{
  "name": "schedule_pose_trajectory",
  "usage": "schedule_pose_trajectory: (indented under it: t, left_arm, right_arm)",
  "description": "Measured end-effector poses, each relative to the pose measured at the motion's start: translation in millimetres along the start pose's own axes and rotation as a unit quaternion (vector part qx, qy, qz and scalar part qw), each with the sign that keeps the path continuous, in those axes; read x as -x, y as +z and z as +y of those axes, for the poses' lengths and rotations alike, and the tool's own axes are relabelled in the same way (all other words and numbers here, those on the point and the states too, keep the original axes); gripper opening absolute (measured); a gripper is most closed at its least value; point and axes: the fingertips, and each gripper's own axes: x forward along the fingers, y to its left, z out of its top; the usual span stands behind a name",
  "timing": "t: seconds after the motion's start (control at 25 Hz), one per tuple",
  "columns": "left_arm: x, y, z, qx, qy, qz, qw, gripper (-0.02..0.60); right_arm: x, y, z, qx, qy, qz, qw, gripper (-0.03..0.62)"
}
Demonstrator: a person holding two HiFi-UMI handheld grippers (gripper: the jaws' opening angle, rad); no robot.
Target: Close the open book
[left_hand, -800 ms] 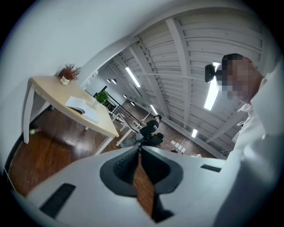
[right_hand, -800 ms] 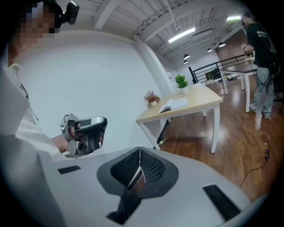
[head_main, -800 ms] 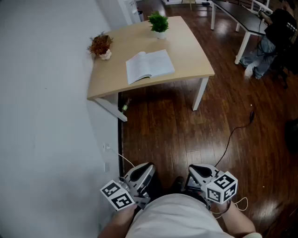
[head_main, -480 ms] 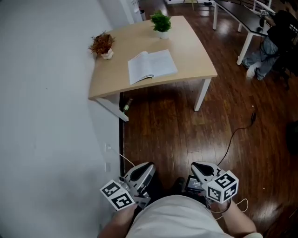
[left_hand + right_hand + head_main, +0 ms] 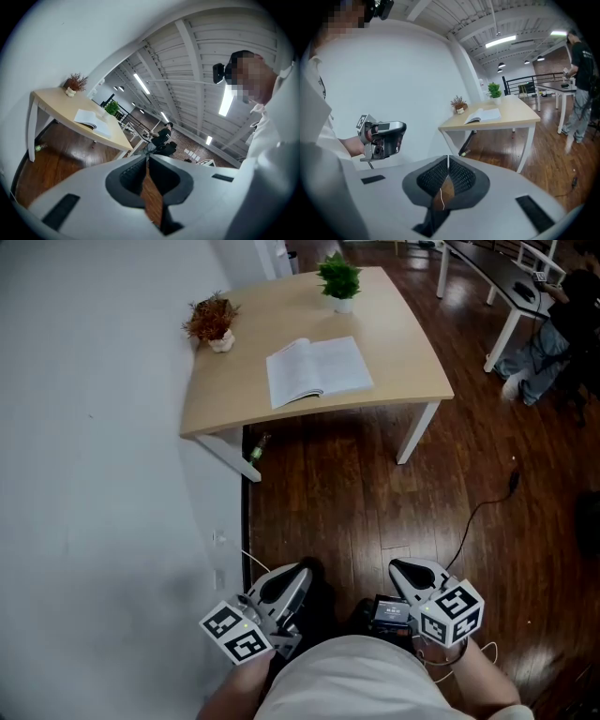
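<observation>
An open book (image 5: 319, 370) lies flat, pages up, near the front edge of a pale bench (image 5: 403, 352), about midway along it. A green potted plant (image 5: 339, 279) stands at the far edge, a dried reddish plant (image 5: 213, 322) at the left edge. The left tongs (image 5: 300, 572) and right tongs (image 5: 401, 568) are well apart from the book, by the person's body, both closed and empty. The page print is too small to read

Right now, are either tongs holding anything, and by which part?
Nothing is held. The left tongs and right tongs are both shut with nothing between them. The open book lies apart from both on the table.
</observation>
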Motion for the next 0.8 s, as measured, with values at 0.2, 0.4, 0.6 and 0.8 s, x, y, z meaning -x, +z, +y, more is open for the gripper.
schedule_pose_trajectory:
  t: [0.2, 0.4, 0.6, 0.8]
  left_arm:
    - [-10, 33, 47, 0.006, -0.016, 0.007, 0.9998, -0.003]
    - [-23, 69, 89, 0.003, -0.032, 0.028, 0.9991, -0.003]
    - [-27, 96, 127, 0.002, -0.040, 0.036, 0.9986, -0.003]
    - [-31, 112, 152, 0.011, -0.046, 0.037, 0.9982, -0.003]
  right_arm:
    - [-43, 37, 2, 0.009, -0.017, -0.008, 1.000, 0.002]
    - [-83, 71, 3, 0.024, -0.038, -0.012, 0.999, 0.002]
    - [-119, 94, 4, 0.056, -0.049, -0.005, 0.997, 0.002]
    - [-143, 115, 4, 0.094, -0.054, 0.009, 0.994, 0.002]
